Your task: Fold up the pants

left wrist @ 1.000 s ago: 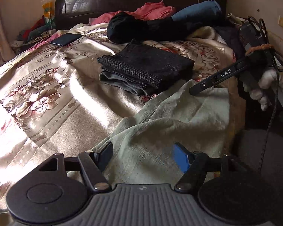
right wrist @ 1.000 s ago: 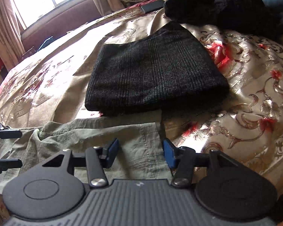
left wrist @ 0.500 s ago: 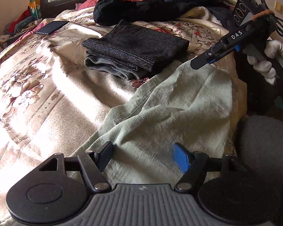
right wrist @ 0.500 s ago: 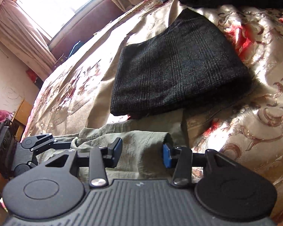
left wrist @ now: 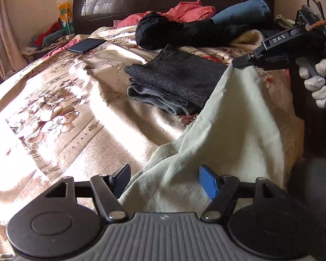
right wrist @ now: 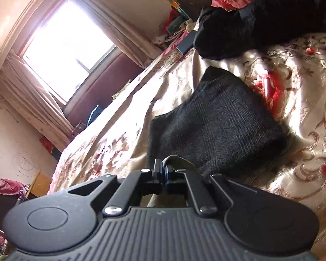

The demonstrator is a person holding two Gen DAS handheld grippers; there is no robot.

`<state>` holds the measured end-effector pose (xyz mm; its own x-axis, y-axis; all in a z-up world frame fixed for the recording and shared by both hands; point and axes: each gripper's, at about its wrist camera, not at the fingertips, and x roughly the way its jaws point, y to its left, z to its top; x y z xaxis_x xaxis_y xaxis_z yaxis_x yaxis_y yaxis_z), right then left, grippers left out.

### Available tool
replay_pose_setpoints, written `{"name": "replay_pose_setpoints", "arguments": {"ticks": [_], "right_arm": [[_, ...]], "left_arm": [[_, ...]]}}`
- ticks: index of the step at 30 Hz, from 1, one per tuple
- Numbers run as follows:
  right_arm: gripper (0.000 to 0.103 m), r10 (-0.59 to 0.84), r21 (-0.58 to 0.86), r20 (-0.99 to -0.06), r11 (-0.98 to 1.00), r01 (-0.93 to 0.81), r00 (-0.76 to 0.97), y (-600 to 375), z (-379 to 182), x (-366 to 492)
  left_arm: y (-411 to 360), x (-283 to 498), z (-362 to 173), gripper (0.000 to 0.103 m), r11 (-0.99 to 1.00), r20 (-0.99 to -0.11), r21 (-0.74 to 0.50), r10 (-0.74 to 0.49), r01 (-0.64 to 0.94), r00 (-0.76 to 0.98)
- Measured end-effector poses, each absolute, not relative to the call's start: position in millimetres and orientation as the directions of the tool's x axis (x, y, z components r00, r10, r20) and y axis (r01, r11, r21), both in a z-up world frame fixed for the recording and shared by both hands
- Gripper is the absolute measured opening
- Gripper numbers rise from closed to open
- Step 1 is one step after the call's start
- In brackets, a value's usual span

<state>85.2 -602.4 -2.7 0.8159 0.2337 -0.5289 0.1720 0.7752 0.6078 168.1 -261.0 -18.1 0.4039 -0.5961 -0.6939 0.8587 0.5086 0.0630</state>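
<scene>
Draping over the near right part of the satin floral bedspread [left wrist: 54, 113], the pale green, thin woven pants [left wrist: 234, 134] hang in soft folds from one raised corner; the cloth looks light, limp and not slippery, so it should follow whichever edge is lifted and sag everywhere else; a hold is best taken at hems, waistband corners or seams, where doubled cloth gives the pads something to bite. Behind the pants lies a stack of folded dark knit and grey garments [left wrist: 176, 82], just beside the lifted edge; further back sit a heap of black clothing [left wrist: 176, 32], pink cloth and a blue bolster against the dark headboard; a dark phone [left wrist: 87, 45] rests flat near the far left. The right gripper [left wrist: 239, 62], held by a white-gloved hand [left wrist: 317, 82], has its jaws pinched tight on a corner of the pants, a small fold of green cloth showing between the pads in the right wrist view; the left gripper [left wrist: 165, 178] stands wide, with the lower edge of the pants between its fingers but not pressed. Legible writing: "DAS" in white letters on the right gripper's body; a yellow packet [left wrist: 65, 15] by the headboard bears print too small to read.
</scene>
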Motion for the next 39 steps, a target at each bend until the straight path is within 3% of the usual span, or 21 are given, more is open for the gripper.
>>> {"name": "replay_pose_setpoints", "arguments": {"ticks": [3,6,7,11,12,16,17,20,23,24,25,26,28,29,37,39], "right_arm": [[0.008,0.153,0.487,-0.676,0.826,0.282,0.721,-598,-38,93],[0.011,0.127,0.466,-0.661,0.842,0.272,0.74,-593,-29,83],[0.016,0.1,0.431,-0.661,0.862,0.268,0.743,-591,-22,80],[0.02,-0.012,0.201,-0.639,0.962,0.183,0.769,-562,13,75],[0.02,0.013,0.175,-0.624,0.977,0.123,0.781,-551,20,76],[0.046,0.273,0.155,-0.638,0.961,-0.228,0.72,-499,25,103],[0.046,0.312,0.14,-0.657,0.945,-0.296,0.686,-488,22,111],[0.046,0.377,0.067,-0.729,0.869,-0.49,0.571,-449,7,139],[0.042,0.331,-0.007,-0.8,0.829,-0.559,0.501,-431,-8,158],[0.036,0.31,-0.011,-0.82,0.832,-0.554,0.482,-430,-13,163],[0.006,0.299,-0.004,-0.831,0.84,-0.543,0.469,-432,-13,164],[0.001,0.297,0.006,-0.833,0.848,-0.531,0.466,-433,-11,166],[0.001,0.291,0.006,-0.814,0.87,-0.493,0.503,-439,0,162],[0.0,0.289,0.012,-0.806,0.88,-0.474,0.516,-441,2,162],[0.001,0.246,0.073,-0.794,0.947,-0.314,0.556,-443,-25,174],[0.01,0.231,0.094,-0.773,0.963,-0.254,0.59,-455,-11,163]], "left_arm": [[-264,169,-33,0.082,0.504,-0.712,0.105,-0.564,0.857,0.419],[-258,167,-23,0.082,0.5,-0.714,0.1,-0.566,0.86,0.413],[-254,165,-18,0.082,0.492,-0.712,0.109,-0.568,0.864,0.413],[-237,165,-8,0.082,0.489,-0.718,0.105,-0.566,0.866,0.406],[-233,166,-7,0.082,0.49,-0.721,0.1,-0.564,0.866,0.402],[-229,176,-10,0.082,0.481,-0.739,0.094,-0.553,0.872,0.385],[-230,178,-12,0.082,0.475,-0.747,0.097,-0.546,0.875,0.379],[-230,181,-16,0.082,0.455,-0.765,0.116,-0.526,0.883,0.372],[-226,185,-19,0.082,0.464,-0.772,0.107,-0.519,0.879,0.368],[-225,187,-20,0.081,0.472,-0.774,0.096,-0.518,0.876,0.364],[-223,190,-21,0.072,0.483,-0.774,0.086,-0.518,0.871,0.364],[-222,192,-21,0.056,0.491,-0.772,0.089,-0.515,0.866,0.372],[-219,195,-19,0.04,0.515,-0.76,0.111,-0.507,0.85,0.407],[-218,197,-18,0.038,0.53,-0.75,0.12,-0.505,0.839,0.426],[-215,201,-26,0.039,0.589,-0.733,0.174,-0.458,0.789,0.503],[-207,197,-15,0.04,0.619,-0.711,0.19,-0.448,0.762,0.541]]}}
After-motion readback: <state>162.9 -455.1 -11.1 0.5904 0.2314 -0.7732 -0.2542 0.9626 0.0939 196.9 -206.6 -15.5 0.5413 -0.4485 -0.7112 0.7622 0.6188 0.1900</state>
